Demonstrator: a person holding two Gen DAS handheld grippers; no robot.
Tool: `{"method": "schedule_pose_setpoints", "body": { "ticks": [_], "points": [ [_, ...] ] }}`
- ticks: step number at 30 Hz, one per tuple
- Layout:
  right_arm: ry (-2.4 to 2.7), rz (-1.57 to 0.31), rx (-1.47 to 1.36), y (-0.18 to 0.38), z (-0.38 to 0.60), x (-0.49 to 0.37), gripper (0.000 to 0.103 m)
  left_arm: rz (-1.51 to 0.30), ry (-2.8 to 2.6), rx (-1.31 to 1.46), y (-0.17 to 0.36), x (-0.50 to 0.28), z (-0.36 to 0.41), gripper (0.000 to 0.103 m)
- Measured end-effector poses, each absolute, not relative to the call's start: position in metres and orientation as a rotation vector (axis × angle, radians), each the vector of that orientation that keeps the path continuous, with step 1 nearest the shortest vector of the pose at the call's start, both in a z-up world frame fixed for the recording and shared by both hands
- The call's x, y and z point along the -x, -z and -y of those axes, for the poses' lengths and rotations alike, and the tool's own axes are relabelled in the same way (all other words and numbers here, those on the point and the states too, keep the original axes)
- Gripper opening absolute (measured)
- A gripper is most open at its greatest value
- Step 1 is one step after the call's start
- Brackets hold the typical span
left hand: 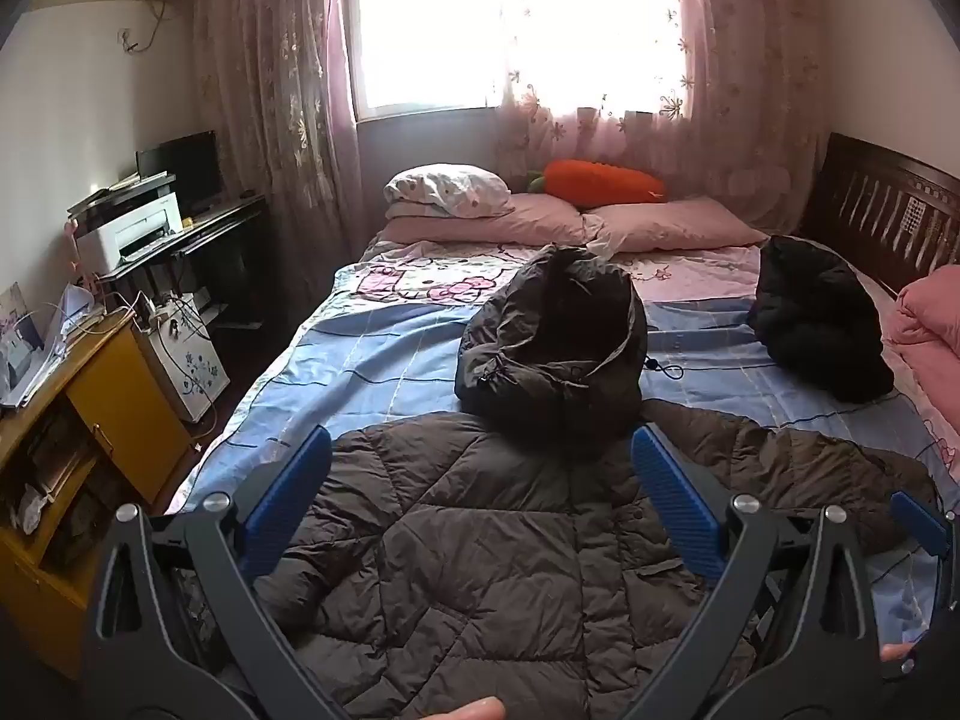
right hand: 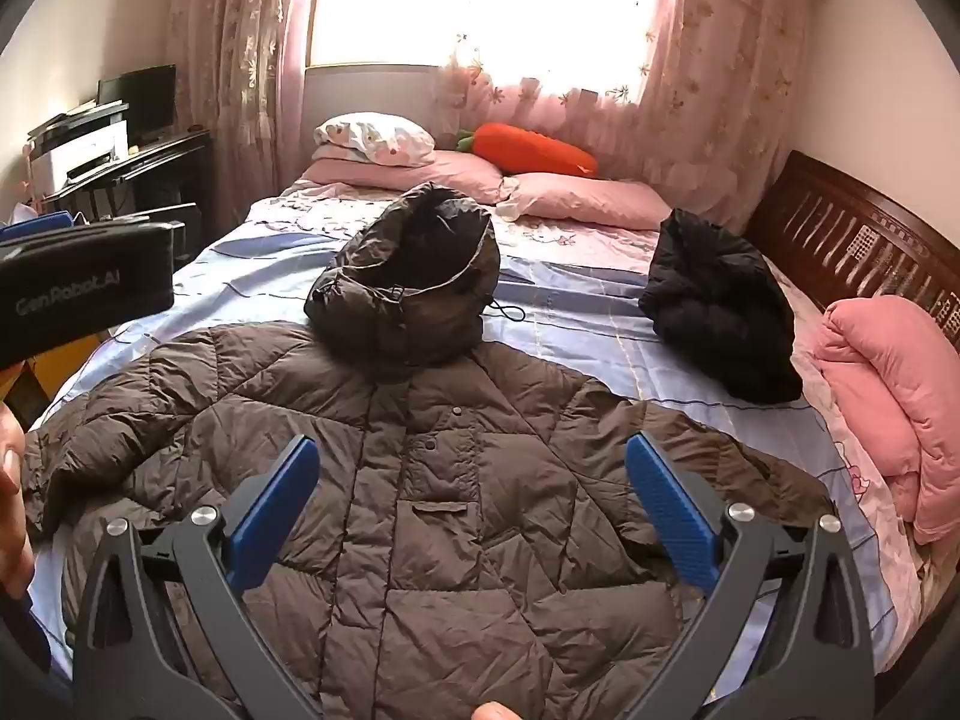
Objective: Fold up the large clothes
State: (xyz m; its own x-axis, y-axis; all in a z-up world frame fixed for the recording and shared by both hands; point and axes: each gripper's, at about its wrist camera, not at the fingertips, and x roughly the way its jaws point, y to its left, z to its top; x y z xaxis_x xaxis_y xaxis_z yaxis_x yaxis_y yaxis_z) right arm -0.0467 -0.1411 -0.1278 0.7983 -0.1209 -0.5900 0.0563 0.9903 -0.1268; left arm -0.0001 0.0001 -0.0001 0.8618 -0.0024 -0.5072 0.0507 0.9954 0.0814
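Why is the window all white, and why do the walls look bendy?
In both wrist views the window is blown out by daylight, so nothing outside shows; the fisheye lens curves the walls and darkens the corners. In the left view the desk side sits in shade; the jacket stays sharp in the right view.

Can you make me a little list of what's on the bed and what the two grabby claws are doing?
place: bed with a blue and pink sheet
main thing: brown puffy coat, spread flat, front up, hood toward the pillows
other clothes: black jacket, bunched up on the right
soft things: pink pillows, carrot plush, pink quilt folded at the right edge
left gripper: open, over the coat, holding nothing
right gripper: open, over the coat, holding nothing
folding: not started
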Motion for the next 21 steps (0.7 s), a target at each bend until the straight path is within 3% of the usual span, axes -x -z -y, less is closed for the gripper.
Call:
{"method": "schedule_pose_setpoints", "body": {
  "ticks": [21],
  "points": [
    [0.094, -0.643, 0.108, 0.1291, 0.1350, 0.0483, 0.102, -0.546, 0.034, -0.072, 0.0000, -0.0016, -0.0029, 0.101]
  ]
}}
